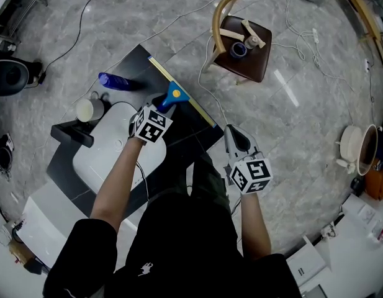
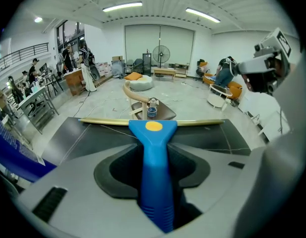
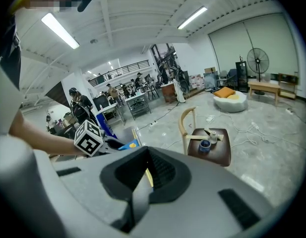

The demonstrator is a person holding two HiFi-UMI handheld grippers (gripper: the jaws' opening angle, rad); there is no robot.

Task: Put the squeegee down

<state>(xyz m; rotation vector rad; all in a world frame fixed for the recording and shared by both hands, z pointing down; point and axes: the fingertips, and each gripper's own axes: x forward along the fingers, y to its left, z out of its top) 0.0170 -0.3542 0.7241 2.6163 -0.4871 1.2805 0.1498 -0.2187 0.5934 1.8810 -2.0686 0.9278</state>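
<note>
The squeegee has a blue handle with a yellow dot and a long brass-coloured blade. Its blade rests flat on the black tabletop. In the left gripper view the squeegee's handle runs down the middle between the jaws of my left gripper. The jaws stand a little apart from the handle, with dark gaps beside it, so the left gripper is open around it. My right gripper hangs off the table's right edge over the floor, shut and empty. In its own view the right gripper shows its jaws together.
A blue bottle lies on the table behind the squeegee, with a white cup and a white oval object to the left. A wooden chair carrying small items stands beyond the table. Cables trail over the marble floor.
</note>
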